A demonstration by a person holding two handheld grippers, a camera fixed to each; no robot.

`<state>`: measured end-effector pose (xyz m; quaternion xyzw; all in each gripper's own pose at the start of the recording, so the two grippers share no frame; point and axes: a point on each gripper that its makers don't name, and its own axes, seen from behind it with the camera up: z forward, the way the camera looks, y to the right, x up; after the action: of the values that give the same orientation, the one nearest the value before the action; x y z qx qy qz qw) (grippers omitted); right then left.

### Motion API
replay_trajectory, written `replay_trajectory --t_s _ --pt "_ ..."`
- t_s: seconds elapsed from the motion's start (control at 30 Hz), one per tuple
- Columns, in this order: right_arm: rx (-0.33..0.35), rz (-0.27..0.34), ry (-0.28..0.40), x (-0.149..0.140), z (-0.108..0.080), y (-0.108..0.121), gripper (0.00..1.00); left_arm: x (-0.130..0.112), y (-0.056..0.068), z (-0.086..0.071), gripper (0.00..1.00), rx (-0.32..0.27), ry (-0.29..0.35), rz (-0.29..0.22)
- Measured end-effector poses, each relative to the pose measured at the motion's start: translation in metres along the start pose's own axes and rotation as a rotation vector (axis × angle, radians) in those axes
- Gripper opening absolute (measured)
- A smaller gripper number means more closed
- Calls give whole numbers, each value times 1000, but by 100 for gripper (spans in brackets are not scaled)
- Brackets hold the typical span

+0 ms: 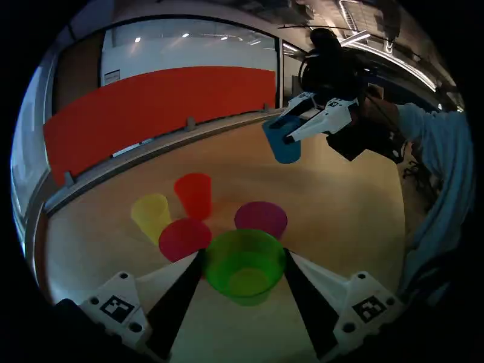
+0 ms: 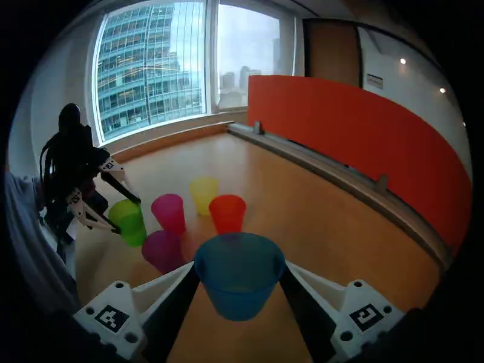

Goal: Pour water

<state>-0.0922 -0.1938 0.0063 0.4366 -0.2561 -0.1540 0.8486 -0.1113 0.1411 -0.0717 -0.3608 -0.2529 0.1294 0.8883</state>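
The left claw (image 1: 242, 257) is clenched on the upright green cup (image 1: 245, 275) at lower centre. The right claw (image 2: 239, 266) grips the blue cup (image 2: 239, 281). In the left gripper view the blue cup hangs upper right, higher than the green cup and well apart from it.

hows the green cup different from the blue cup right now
The green cup sits in the left gripper, the blue cup in the right gripper. The green cup is low near the table; the blue cup is raised high. Both are translucent and clamped.
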Motion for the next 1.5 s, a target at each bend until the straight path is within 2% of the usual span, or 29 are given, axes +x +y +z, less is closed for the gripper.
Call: replay_trajectory --t_s 0.47,0.77,1.13,1.33,1.5 --pt "-8 4 -14 -10 1 3 91 -19 10 15 90 -26 -46 9" --pt "-12 4 -19 -13 1 4 91 -31 15 21 90 -19 -71 39" --pt "-15 -2 -33 -23 4 1 91 -34 16 19 91 -14 -80 52" --pt "-18 -7 -46 -29 7 -1 91 -36 14 19 100 4 -94 83" --pt "-20 -10 -55 -35 10 -3 91 -40 15 16 100 1 -113 82"
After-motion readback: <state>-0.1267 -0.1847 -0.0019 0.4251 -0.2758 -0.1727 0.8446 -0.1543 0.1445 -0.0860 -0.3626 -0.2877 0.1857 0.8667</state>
